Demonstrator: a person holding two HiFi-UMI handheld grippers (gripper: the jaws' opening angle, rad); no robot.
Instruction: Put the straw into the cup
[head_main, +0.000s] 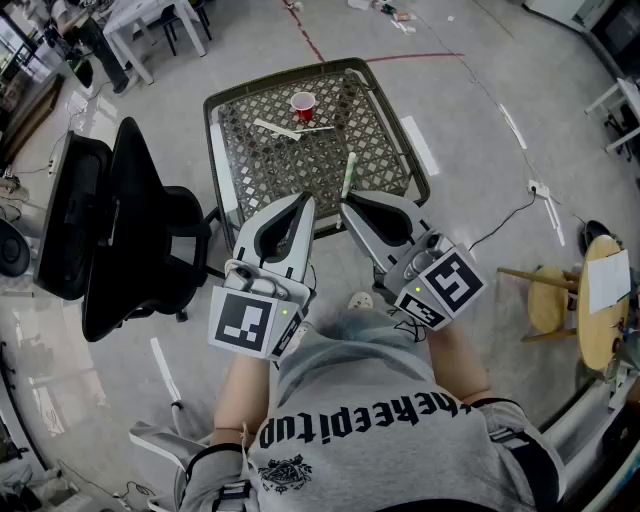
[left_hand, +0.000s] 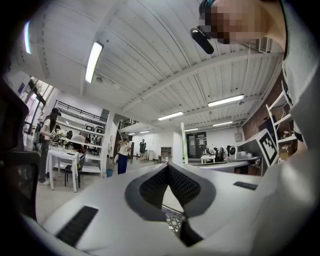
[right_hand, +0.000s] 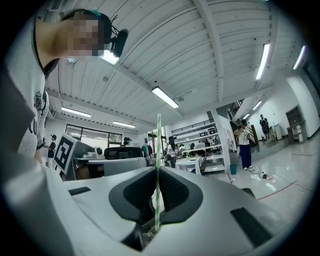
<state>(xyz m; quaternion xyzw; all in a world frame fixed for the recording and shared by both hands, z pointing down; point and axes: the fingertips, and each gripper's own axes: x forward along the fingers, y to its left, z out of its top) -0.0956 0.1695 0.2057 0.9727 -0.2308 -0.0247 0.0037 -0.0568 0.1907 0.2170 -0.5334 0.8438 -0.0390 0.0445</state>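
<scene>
Nearest, the right gripper (head_main: 345, 202) squeezes the green straw (head_main: 348, 176) in its fingers, the left gripper (head_main: 307, 201) is pressed together on nothing, so hold the green straw straight and bring it slowly over the red cup (head_main: 302, 104) far across the bench (head_main: 290, 170).

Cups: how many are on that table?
1: a red cup stands near the mesh table's far edge. Left gripper and right gripper cover its near edge; another could hide there.

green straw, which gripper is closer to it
Right. The right gripper is shut on the green straw; the left gripper sits beside it, shut and empty, not touching the straw.
</scene>
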